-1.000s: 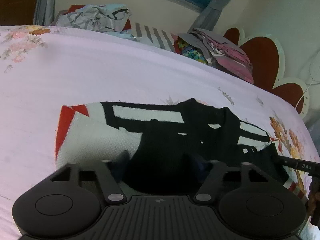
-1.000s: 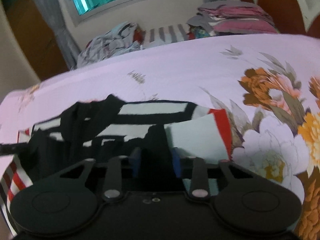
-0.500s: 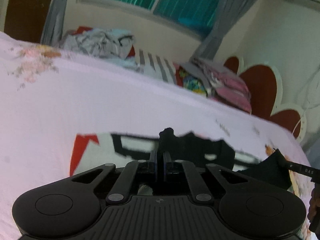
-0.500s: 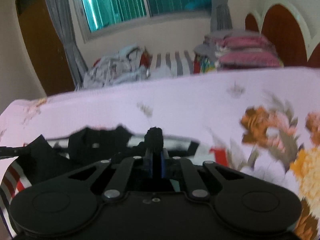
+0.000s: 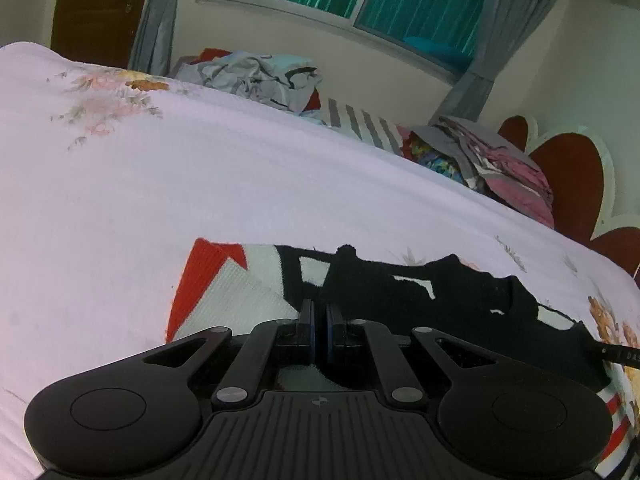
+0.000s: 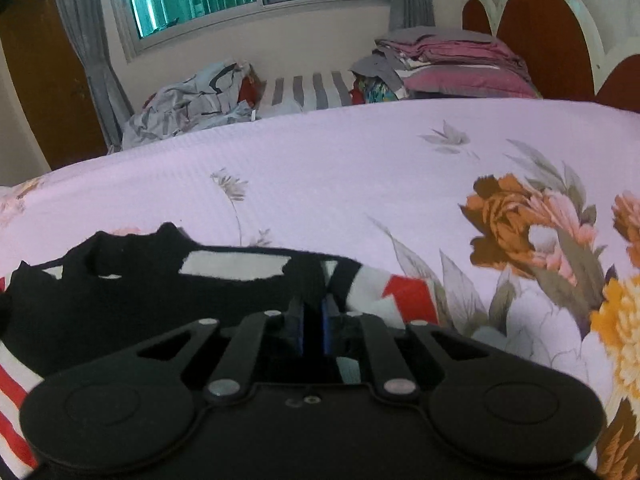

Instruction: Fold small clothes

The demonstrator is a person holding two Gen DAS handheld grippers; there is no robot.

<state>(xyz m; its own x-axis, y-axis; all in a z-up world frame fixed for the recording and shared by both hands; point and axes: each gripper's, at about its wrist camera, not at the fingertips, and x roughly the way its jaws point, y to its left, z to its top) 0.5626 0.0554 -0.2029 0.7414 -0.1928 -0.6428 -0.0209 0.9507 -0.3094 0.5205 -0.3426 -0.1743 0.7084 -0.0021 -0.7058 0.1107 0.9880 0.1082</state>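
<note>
A small knit garment (image 5: 404, 292) in black, white and red lies on the pink floral bedspread (image 5: 200, 184). My left gripper (image 5: 319, 322) is shut on a black fold of it near its red and white left end. In the right wrist view the same garment (image 6: 160, 288) spreads to the left, and my right gripper (image 6: 313, 320) is shut on its black edge beside the red and white right end (image 6: 404, 292). Both grips hold the cloth raised off the bed. The right gripper's tip (image 5: 616, 354) shows at the left view's right edge.
A crumpled grey heap of clothes (image 5: 256, 76) and a striped cloth (image 5: 360, 124) lie past the bed's far edge. Folded pink and grey bedding (image 6: 452, 64) is stacked by the red headboard (image 6: 544, 36). A window with grey curtains is behind.
Both grippers were open over the garment a second ago. They closed on its black cloth and lifted it, and now sit lower with the cloth still pinched.
</note>
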